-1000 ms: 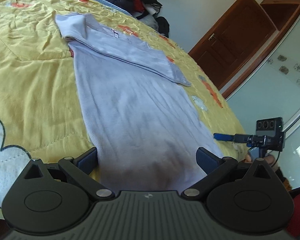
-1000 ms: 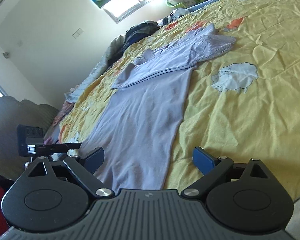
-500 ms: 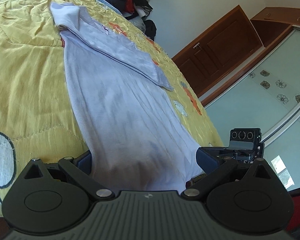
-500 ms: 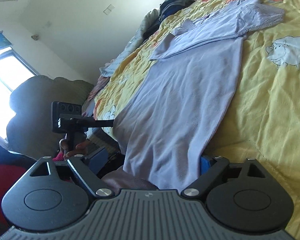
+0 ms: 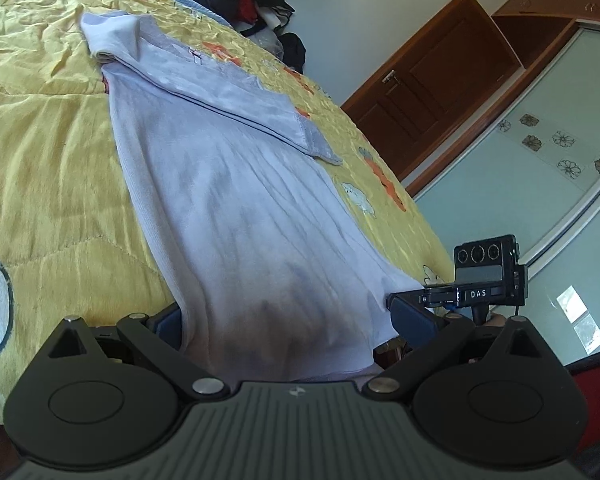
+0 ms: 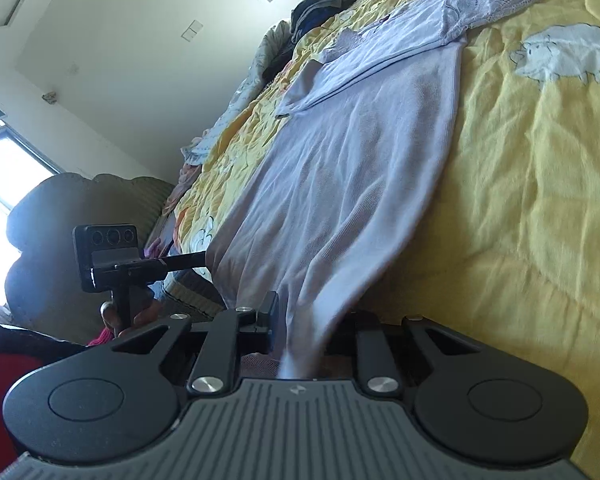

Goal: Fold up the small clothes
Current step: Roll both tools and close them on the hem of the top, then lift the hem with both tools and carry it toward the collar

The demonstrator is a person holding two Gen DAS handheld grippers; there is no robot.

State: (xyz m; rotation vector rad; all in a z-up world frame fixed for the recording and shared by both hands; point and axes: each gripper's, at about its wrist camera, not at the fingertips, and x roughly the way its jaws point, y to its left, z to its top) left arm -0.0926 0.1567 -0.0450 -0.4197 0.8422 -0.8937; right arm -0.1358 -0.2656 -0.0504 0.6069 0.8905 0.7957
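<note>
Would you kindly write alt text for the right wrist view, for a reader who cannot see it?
The right gripper has just closed its jaws on the near hem of a pale lilac garment, which lies lengthwise on a yellow quilt with a sheep print. The left gripper reaches the hem's other corner.

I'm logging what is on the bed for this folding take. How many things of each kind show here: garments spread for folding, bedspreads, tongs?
Lilac garment, spread lengthwise, sleeves folded across: 1
Yellow bedspread: 1
Tongs: 2, left tongs wide open around the hem, right tongs just closed, pinching the hem
Total: 4
</note>
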